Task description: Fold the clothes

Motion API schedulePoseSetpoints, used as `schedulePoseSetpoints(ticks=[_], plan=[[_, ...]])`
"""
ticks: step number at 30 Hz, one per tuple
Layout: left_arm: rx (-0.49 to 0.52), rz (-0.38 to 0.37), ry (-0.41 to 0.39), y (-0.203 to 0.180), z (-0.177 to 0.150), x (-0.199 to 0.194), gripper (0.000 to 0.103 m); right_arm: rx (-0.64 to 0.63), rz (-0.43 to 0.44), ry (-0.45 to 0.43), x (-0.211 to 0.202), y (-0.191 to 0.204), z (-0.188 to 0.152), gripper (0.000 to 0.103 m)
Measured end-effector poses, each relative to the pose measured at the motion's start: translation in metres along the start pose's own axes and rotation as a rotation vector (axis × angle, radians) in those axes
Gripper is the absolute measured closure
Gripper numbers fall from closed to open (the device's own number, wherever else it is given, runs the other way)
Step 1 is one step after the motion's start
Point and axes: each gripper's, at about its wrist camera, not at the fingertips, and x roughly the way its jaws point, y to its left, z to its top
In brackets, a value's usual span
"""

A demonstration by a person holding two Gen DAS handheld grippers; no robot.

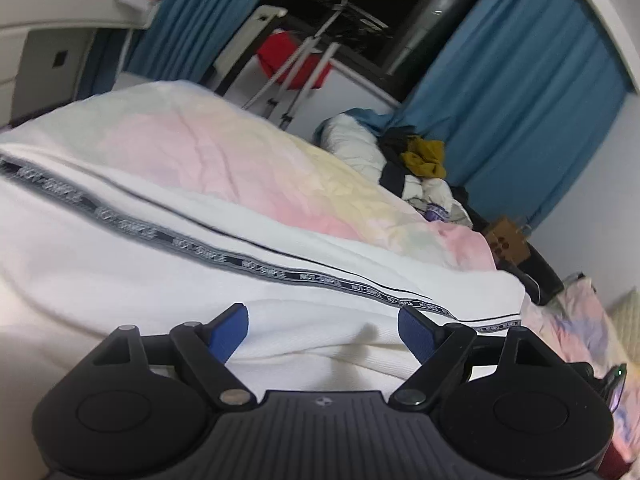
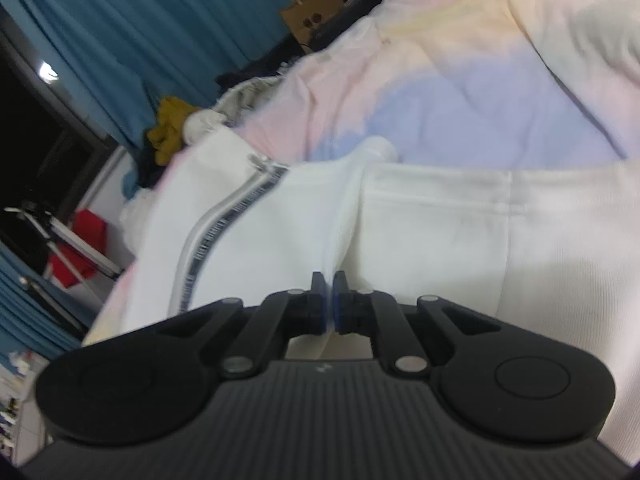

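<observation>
A white garment (image 1: 160,272) with a black lettered side stripe (image 1: 208,246) lies spread on the pastel bedcover (image 1: 224,160). My left gripper (image 1: 322,332) is open just above the garment's near edge, with the blue pads (image 1: 228,332) wide apart and nothing between them. In the right wrist view the same white garment (image 2: 440,232) fills the middle, its stripe (image 2: 216,232) curving at the left. My right gripper (image 2: 330,284) is shut on a raised fold of the white garment, which runs up from between the pads.
A pile of loose clothes (image 1: 424,160) lies at the far end of the bed, with a mustard piece on top. Blue curtains (image 1: 520,92), a dark window, a drying rack with a red item (image 1: 292,60) and a brown paper bag (image 2: 312,12) stand beyond the bed.
</observation>
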Motion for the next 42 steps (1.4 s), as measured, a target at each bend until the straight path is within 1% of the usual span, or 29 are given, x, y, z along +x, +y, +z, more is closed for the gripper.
schedulePoseSetpoints(ticks=[2,4,7,10,11,13,14,16,18,19,20,22,23,26,27,28,29,31,32,33,34,35,36,37,38,42], plan=[[-0.022,0.019,-0.01,0.001,0.002,-0.013,0.019,-0.058,-0.001,-0.012,-0.013,0.013,0.003,0.094],[-0.056,0.073,-0.001,0.003,0.004,-0.027,0.02,-0.112,-0.02,-0.017,-0.032,0.023,0.001,0.094],[-0.104,0.093,-0.016,0.01,0.007,-0.057,0.02,-0.139,0.002,0.018,-0.063,0.029,0.0,0.093],[-0.128,0.167,-0.064,0.021,0.015,-0.098,0.02,-0.16,-0.019,0.063,-0.097,0.035,-0.006,0.093],[-0.133,0.187,-0.082,0.027,0.02,-0.113,0.019,-0.168,-0.012,0.079,-0.108,0.037,-0.009,0.093],[-0.178,0.231,-0.11,0.042,0.035,-0.142,0.019,-0.183,0.003,0.112,-0.128,0.041,-0.014,0.093],[-0.228,0.24,-0.131,0.053,0.042,-0.155,0.017,-0.2,0.013,0.12,-0.141,0.042,-0.018,0.091],[-0.335,0.253,-0.169,0.075,0.056,-0.181,0.016,-0.235,0.022,0.133,-0.163,0.045,-0.028,0.074],[-0.426,0.274,-0.191,0.103,0.069,-0.196,0.015,-0.248,0.03,0.147,-0.177,0.044,-0.039,0.037],[-0.465,0.291,-0.199,0.117,0.076,-0.203,0.015,-0.24,0.028,0.152,-0.183,0.043,-0.046,0.031],[-0.471,0.322,-0.191,0.13,0.083,-0.207,0.015,-0.233,0.026,0.158,-0.188,0.042,-0.052,0.027],[-0.48,0.383,-0.174,0.156,0.097,-0.213,0.015,-0.228,0.033,0.188,-0.184,0.044,-0.06,0.027],[-0.475,0.397,-0.148,0.167,0.103,-0.211,0.016,-0.233,0.044,0.207,-0.18,0.047,-0.062,0.027],[-0.545,0.4,-0.054,0.203,0.115,-0.202,0.018,-0.233,0.055,0.228,-0.17,0.052,-0.07,0.028],[-0.586,0.36,-0.013,0.216,0.117,-0.199,0.018,-0.23,0.052,0.238,-0.167,0.053,-0.073,0.028],[-0.634,0.285,0.043,0.231,0.117,-0.195,0.02,-0.227,0.049,0.248,-0.164,0.054,-0.075,0.028],[-0.677,0.209,0.093,0.241,0.117,-0.188,0.027,-0.223,0.045,0.263,-0.159,0.055,-0.078,0.028],[-0.73,0.135,0.137,0.247,0.116,-0.177,0.037,-0.207,0.028,0.284,-0.152,0.054,-0.081,0.028],[-0.756,0.098,0.159,0.25,0.116,-0.171,0.037,-0.198,0.019,0.295,-0.148,0.054,-0.083,0.028],[-0.75,0.083,0.163,0.248,0.118,-0.166,0.038,-0.187,0.015,0.304,-0.144,0.054,-0.085,0.028],[-0.744,0.065,0.164,0.246,0.121,-0.159,0.044,-0.178,0.013,0.313,-0.141,0.055,-0.086,0.028],[-0.742,0.052,0.159,0.245,0.123,-0.153,0.064,-0.17,0.012,0.322,-0.138,0.055,-0.088,0.028],[-0.74,0.038,0.155,0.244,0.125,-0.148,0.074,-0.167,0.011,0.329,-0.136,0.056,-0.089,0.028],[-0.707,0.034,0.13,0.236,0.134,-0.147,0.081,-0.168,0.009,0.335,-0.134,0.057,-0.091,0.028],[-0.673,0.029,0.103,0.227,0.143,-0.147,0.092,-0.175,0.007,0.339,-0.133,0.058,-0.093,0.028],[-0.537,0.013,-0.002,0.193,0.178,-0.145,0.092,-0.198,-0.001,0.324,-0.136,0.062,-0.097,0.028]])
